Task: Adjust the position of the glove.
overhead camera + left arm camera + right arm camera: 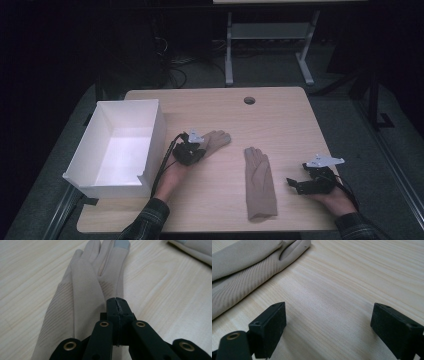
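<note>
Lying flat on the table (280, 107), the left glove (216, 140) points its fingers away from the person, toward the far right. The left gripper (196, 150) sits over this glove's cuff end with its jaws fully closed. In the left gripper view, the two jaw tips meet with no gap at the glove's edge; whether fabric is pinched between them cannot be told. A grey patch marks one fingertip of this glove.

A second beige glove (259, 182) lies well apart to the right, near the table's middle, cuff toward the near edge and fingers pointing away. The right gripper (294, 185) rests just right of it, held low over the wood. Its jaws stand wide apart with bare table between them and grip nothing. In the right gripper view, the ribbed cuff of the second glove lies at the upper left, clear of the jaws.

The table is light wood grain with rounded corners and a round cable hole (249, 100) near its far edge. A white open box (120, 147) stands at the left edge, just beside the left gripper. The room beyond is dark, with grey carpet, loose cables and the white legs of another table (270, 42).
</note>
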